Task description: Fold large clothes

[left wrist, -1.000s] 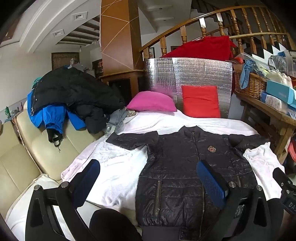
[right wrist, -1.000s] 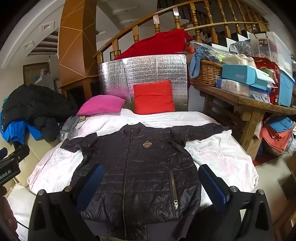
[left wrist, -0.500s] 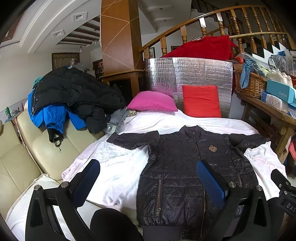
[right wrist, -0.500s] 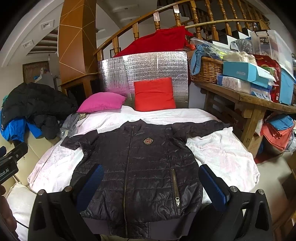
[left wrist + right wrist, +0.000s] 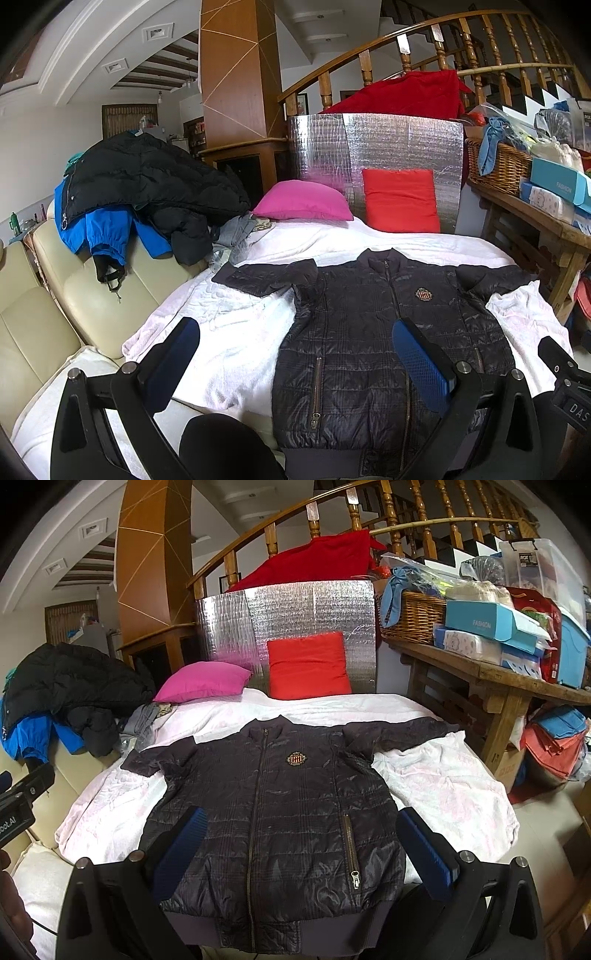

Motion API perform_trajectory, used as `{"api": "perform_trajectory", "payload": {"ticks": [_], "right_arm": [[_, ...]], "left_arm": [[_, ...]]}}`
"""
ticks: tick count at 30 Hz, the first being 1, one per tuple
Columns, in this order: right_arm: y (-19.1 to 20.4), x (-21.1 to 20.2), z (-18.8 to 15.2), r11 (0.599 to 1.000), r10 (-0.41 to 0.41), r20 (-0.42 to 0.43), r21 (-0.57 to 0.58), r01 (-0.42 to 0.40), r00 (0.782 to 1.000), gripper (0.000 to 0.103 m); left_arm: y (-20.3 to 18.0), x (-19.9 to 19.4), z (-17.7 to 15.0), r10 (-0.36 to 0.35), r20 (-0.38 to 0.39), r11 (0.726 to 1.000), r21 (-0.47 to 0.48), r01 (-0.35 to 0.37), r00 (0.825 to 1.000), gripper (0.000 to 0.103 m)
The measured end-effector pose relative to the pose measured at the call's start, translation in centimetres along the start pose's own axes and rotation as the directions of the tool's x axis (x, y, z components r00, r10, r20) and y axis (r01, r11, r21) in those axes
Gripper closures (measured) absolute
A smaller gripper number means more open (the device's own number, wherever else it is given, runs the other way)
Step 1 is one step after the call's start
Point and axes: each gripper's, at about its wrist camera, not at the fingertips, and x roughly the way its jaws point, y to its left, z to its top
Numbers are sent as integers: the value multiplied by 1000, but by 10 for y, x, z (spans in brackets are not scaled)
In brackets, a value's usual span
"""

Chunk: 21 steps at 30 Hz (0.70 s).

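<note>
Lying flat, front up, zipped, on the white blanket (image 5: 443, 775): the dark jacket (image 5: 280, 812), hem nearest both claws, collar toward the red pillow (image 5: 308, 666), long axis running straight away. Right claw (image 5: 303, 843) released, empty, centred over the hem. Left claw (image 5: 295, 356) released, empty, set off toward the sofa (image 5: 92, 295), nearer that sleeve.
</note>
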Motion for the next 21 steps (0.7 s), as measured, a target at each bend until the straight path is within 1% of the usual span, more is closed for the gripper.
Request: {"api": "perform_trajectory", "payload": {"ticks": [21], "right_arm": [[0, 2, 0, 1000, 1, -8, 2, -1, 1000, 0]], "left_arm": [[2, 2, -2, -1, -11, 1000, -1, 1, 1000, 0]]}}
